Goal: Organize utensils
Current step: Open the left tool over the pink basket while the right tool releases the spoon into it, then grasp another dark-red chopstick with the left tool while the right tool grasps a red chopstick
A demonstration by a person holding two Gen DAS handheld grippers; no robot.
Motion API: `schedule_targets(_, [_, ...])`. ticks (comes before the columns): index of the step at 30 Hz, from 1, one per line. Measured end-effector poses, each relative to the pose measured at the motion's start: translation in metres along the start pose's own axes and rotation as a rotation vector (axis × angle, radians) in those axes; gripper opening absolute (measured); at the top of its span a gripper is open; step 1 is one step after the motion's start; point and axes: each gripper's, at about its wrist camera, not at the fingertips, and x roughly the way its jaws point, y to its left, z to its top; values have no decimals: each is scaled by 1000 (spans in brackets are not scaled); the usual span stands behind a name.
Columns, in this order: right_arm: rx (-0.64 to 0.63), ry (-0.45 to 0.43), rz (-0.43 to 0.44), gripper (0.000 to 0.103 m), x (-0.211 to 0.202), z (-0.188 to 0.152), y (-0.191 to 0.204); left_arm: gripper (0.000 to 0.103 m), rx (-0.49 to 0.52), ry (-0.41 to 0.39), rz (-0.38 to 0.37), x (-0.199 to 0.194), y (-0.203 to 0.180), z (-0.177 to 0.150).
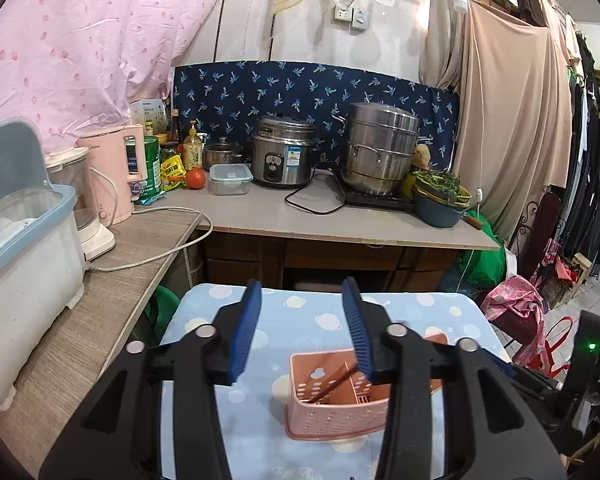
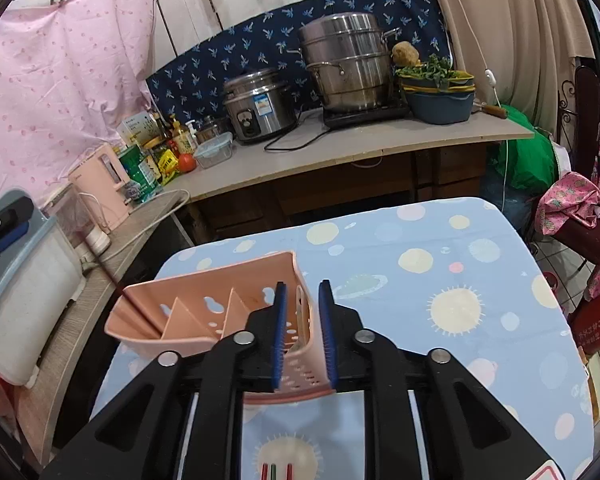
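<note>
A pink plastic utensil basket (image 1: 332,400) with dividers stands on the blue planet-print table (image 1: 292,312). A dark chopstick (image 1: 334,384) leans inside it. My left gripper (image 1: 302,312) is open and empty, above and behind the basket. In the right wrist view my right gripper (image 2: 303,316) is shut on the right end wall of the basket (image 2: 204,312), holding it tilted over the table (image 2: 420,248). Coloured utensil ends (image 2: 276,470) show at the bottom edge below the gripper.
A white and grey dish box (image 1: 24,240) sits on the wooden side counter at left. The back counter (image 1: 300,216) holds a rice cooker (image 1: 282,152), a steel steamer pot (image 1: 380,148), a pink kettle (image 1: 114,172) and bottles. Clothes hang at right.
</note>
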Motion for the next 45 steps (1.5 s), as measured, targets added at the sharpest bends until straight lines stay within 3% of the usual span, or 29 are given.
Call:
schedule_targets(8, [4, 14, 48, 33, -67, -36, -2, 64, -22, 14, 2, -49, 9, -34])
schedule_targets(14, [-34, 78, 5, 36, -104, -101, -2, 65, 2, 98, 46, -77, 19, -98])
schedule_targets(19, [-34, 172, -15, 36, -115, -160, -3, 65, -26, 222, 52, -87, 33, -158])
schedule_targets(27, [-118, 253, -69, 36, -125, -236, 11, 65, -12, 341, 90, -105, 40, -236])
schedule_targets(34, [-108, 288, -83, 32, -120, -260, 11, 65, 5, 380, 102, -114, 39, -268])
schedule_targets(45, [-165, 283, -105, 17, -117, -267, 21, 65, 6, 416, 84, -116, 33, -286])
